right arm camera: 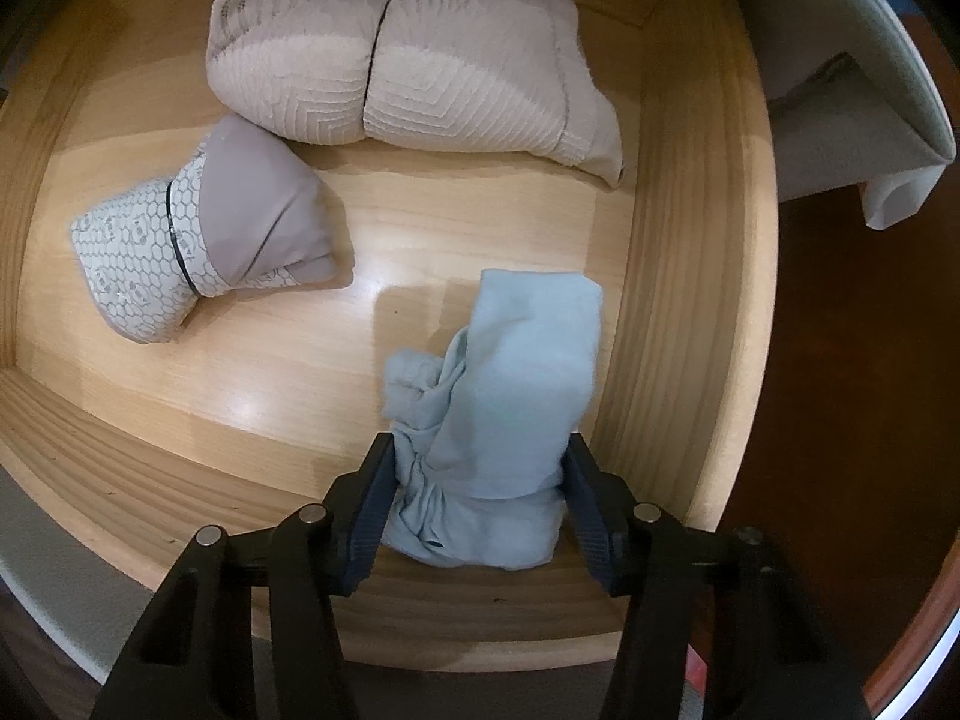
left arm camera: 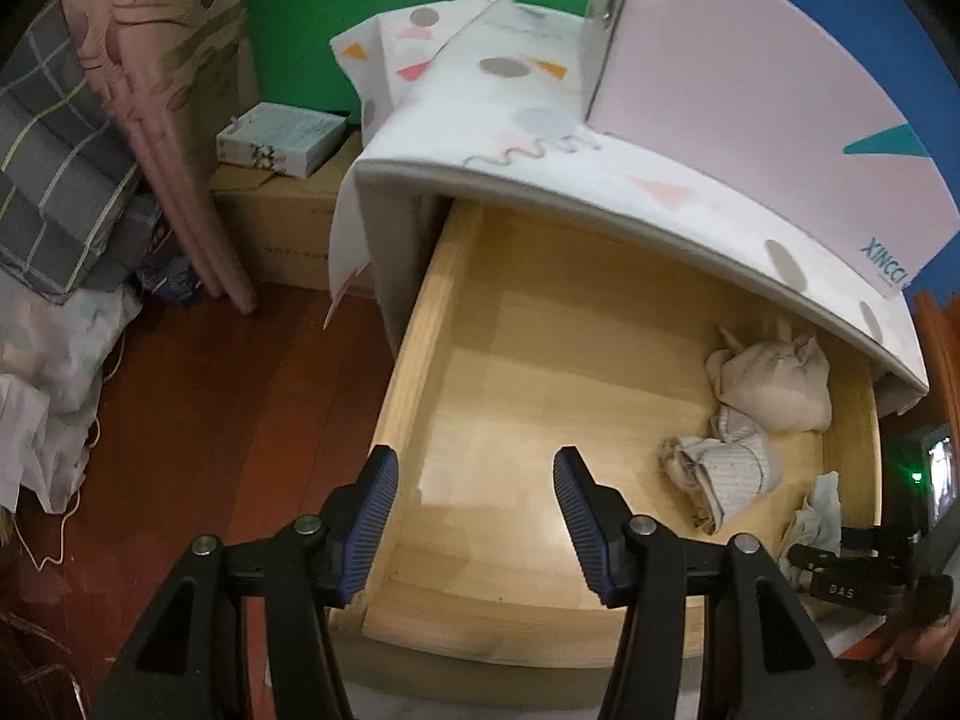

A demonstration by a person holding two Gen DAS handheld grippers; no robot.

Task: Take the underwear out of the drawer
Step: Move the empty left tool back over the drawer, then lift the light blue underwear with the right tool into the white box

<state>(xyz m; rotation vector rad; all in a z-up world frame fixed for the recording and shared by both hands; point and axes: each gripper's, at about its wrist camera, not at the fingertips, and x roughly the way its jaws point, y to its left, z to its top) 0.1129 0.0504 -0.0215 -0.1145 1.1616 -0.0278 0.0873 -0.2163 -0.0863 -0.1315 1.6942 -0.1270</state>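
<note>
The wooden drawer (right arm camera: pixel 678 312) stands pulled out from a white cabinet (left arm camera: pixel 600 180) with coloured shapes printed on it. Three bundles of underwear lie on the drawer floor, all toward its right-hand end in the left wrist view.

Right gripper (right arm camera: pixel 477 504): pointed steeply down into the drawer, near its front right corner. The light blue underwear (right arm camera: pixel 510 372) sits directly between the two fingers, its lower bunched part filling the gap; both pads appear to press against the fabric on either side, so the gripper is clamped on this piece. The garment's bottom edge appears to rest at the drawer's front wall, while its upper part extends away from the fingers over the drawer floor.

Other contents, untouched: a grey and honeycomb-patterned bundle (right arm camera: pixel 204 240) bound by a dark band lies to the left of the blue piece, apart from it. A larger beige ribbed bundle (right arm camera: pixel 408 72) lies farther back, just beside the patterned one.

Left gripper (left arm camera: pixel 475 516): hangs over the front left part of the drawer with its fingers spread and nothing between them; only bare drawer floor shows in the gap. It is well apart from all three bundles. In this view the right gripper's black body (left arm camera: pixel 852 570) shows at the drawer's right front, with the blue fabric (left arm camera: pixel 819 516) beside it.

Surroundings: a reddish wooden floor (left arm camera: pixel 210 420), stacked bedding (left arm camera: pixel 54 180) at the left, and a cardboard box (left arm camera: pixel 282 222) with a smaller box on it.
</note>
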